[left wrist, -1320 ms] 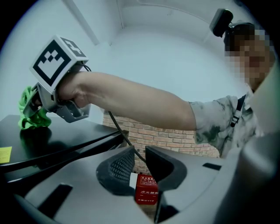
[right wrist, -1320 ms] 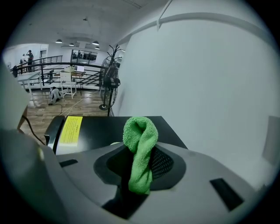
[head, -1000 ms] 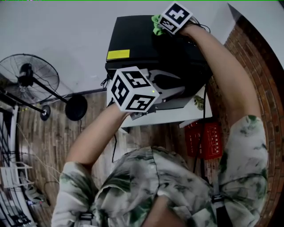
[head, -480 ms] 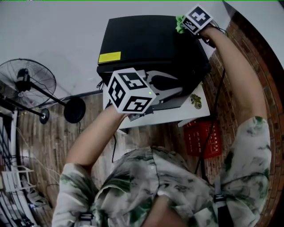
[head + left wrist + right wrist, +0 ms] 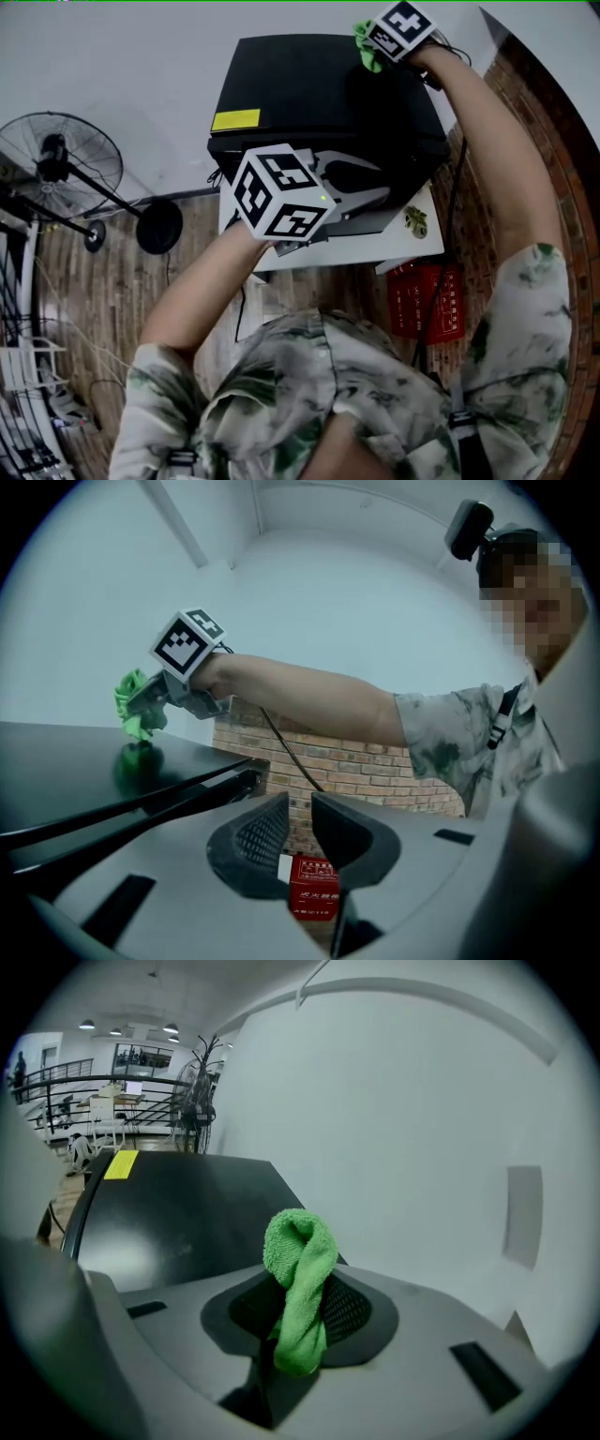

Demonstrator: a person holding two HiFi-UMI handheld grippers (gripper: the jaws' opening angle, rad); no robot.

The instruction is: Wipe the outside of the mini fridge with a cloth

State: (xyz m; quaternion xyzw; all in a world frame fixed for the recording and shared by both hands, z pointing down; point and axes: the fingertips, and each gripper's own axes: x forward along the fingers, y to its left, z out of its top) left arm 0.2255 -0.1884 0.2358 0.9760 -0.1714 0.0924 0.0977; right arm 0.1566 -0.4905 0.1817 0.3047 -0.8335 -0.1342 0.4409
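The black mini fridge (image 5: 309,94) has a yellow sticker (image 5: 235,119) on its top. My right gripper (image 5: 373,47) is shut on a green cloth (image 5: 365,45) at the back right of the fridge top, by the white wall. The right gripper view has the folded cloth (image 5: 300,1279) sticking up between the jaws of the right gripper (image 5: 298,1312), above the fridge top (image 5: 178,1213). My left gripper (image 5: 380,192) hovers at the fridge's front edge. In its own view the left gripper (image 5: 298,832) holds nothing, only a narrow slit between the jaws. Far off there, the cloth (image 5: 134,705) touches the glossy top.
A standing fan (image 5: 56,164) is on the wooden floor to the left. The fridge sits on a white table (image 5: 375,246) that holds a small green item (image 5: 415,219). A red box (image 5: 427,300) lies below it, beside the brick wall (image 5: 525,103).
My right gripper carried the cloth rightward along the back of the fridge top to its right corner, then came slightly back left. The left gripper stayed where it was.
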